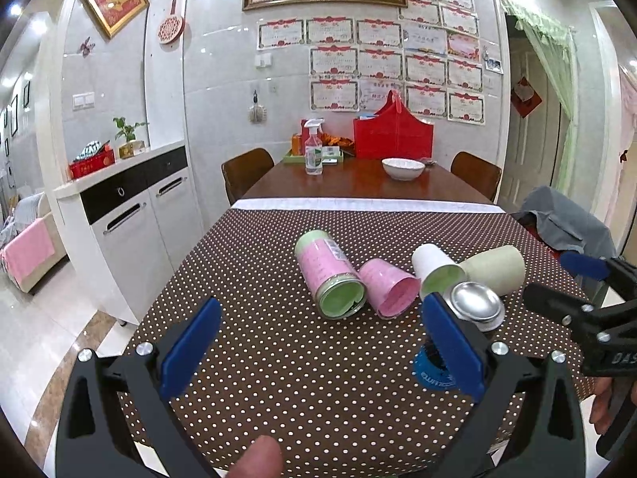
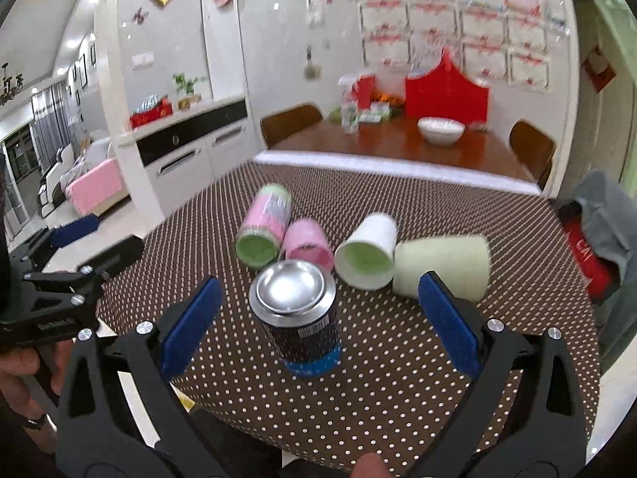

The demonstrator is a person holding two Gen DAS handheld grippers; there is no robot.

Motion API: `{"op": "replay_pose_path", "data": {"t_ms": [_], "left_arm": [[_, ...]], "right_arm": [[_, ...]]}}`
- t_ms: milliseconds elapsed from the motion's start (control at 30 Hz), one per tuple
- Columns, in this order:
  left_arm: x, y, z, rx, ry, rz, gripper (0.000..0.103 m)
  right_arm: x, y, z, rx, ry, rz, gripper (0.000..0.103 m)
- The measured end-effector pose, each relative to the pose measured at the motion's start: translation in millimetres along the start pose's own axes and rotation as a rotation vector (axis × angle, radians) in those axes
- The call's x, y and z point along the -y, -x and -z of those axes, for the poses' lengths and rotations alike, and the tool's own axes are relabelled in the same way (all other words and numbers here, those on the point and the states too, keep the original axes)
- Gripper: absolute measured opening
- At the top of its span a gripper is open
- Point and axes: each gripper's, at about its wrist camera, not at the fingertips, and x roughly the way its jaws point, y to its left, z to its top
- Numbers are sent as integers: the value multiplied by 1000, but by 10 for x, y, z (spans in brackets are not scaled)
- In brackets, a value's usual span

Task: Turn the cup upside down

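Nearest in the right wrist view: right claw (image 2: 318, 314) spread wide, blue pads (image 2: 191, 320) apart and holding nothing, flanking but not touching a dark can-like cup (image 2: 302, 314) standing on the dotted tabletop (image 2: 358, 406), shiny metal base up, blue band at the bottom against the cloth. Already upside down by the look of it, just in front of the row of lying cups. Seen too from the left wrist view, partly hidden behind the right-hand blue pad: silver base (image 1: 475, 304) and a strip of blue band. Left claw (image 1: 322, 350) likewise gaping open and empty over bare dotted cloth, off to the left of the dark cup. Beyond the dark cup, four cups on their sides, mouths toward the cameras: tall pink-and-green cup (image 1: 328, 275) at left, touching a shorter pink cup (image 1: 388, 288); then a white cup with green inside (image 1: 436, 269), leaning against a pale green cup (image 1: 495, 269) at right. At the right edge, grey cloth (image 1: 565, 221) over something red. Further back, a white strip at the end of the dotted cloth, then bare wood with a white bowl (image 1: 403, 168), spray bottle (image 1: 313, 149) and red bag (image 1: 392, 131). Brown chairs either side; certificates on the far wall.
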Motion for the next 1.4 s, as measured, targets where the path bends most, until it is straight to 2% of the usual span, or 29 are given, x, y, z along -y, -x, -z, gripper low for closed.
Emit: {"op": "replay_pose_path", "data": {"t_ms": [133,267,533,1400], "left_arm": [[110,124,-5,33,-27,-12,99],[166,291,-30,81,-12,-13,99],[254,567,-11,146,1,-28,99],[222,1026,204,251,23,-58,99]], "right_arm": [[-15,227,16,75,-32,37,97],[-42,439,11,153,-41,104,97],[-152,748,47,248,-35,202,97],[-305,1044,214,283,-64,220,97]]}}
